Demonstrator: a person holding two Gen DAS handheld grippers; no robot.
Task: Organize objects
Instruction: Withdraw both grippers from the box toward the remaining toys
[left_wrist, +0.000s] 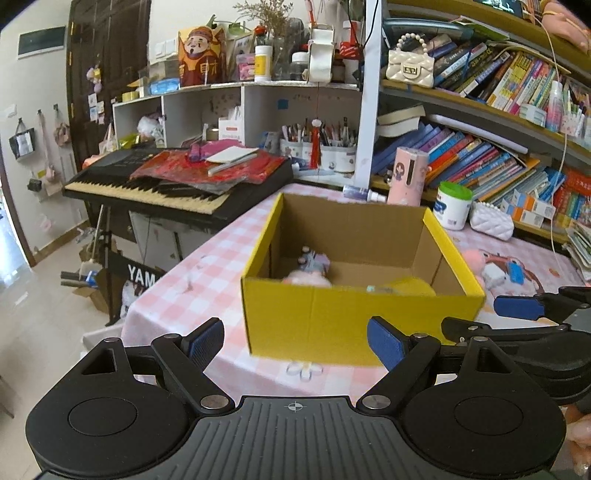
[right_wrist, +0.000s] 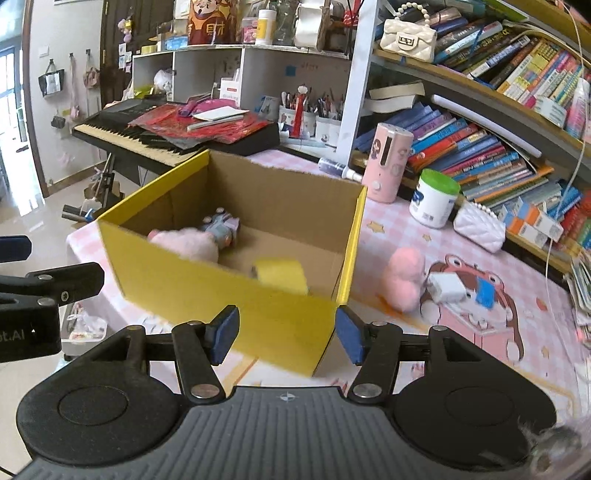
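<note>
A yellow cardboard box (left_wrist: 332, 317) stands open on the pink checked table (left_wrist: 207, 269); it also shows in the right wrist view (right_wrist: 207, 280). Inside lie a pink plush (right_wrist: 184, 243), a small grey-purple toy (right_wrist: 221, 227) and a yellow piece (right_wrist: 282, 275). My left gripper (left_wrist: 295, 341) is open and empty in front of the box's near wall. My right gripper (right_wrist: 284, 334) is open and empty at the box's near right corner. On the table right of the box lie a pink pompom (right_wrist: 404, 275), a white charger (right_wrist: 447, 286) and a blue item (right_wrist: 485, 291).
A pink bottle (right_wrist: 388, 162), a white jar with a green lid (right_wrist: 436, 199) and a white quilted pouch (right_wrist: 480, 225) stand at the back of the table by the bookshelves (right_wrist: 498, 147). A keyboard piano (left_wrist: 166, 184) stands left. The table edge drops to the floor at left.
</note>
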